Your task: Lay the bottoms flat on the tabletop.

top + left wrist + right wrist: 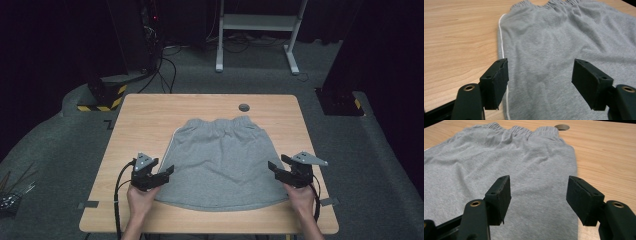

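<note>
The wooden surface (145, 115) stands in a dim room with grey carpet, a white frame behind it and dark equipment at the sides. Across its middle lies the grey garment (222, 160), spread flat, elastic waistband at the far end near a round grommet (244, 107), hem toward the person. The left gripper (167, 172) hovers at the garment's left edge, by its white piping (501, 37), fingers (496, 82) spread wide; the right gripper (272, 166) hovers at the right edge, fingers (500, 197) likewise apart, pinching nothing. This looks like the approach before a fold: next, each likely lowers and closes on its side near the hem.
</note>
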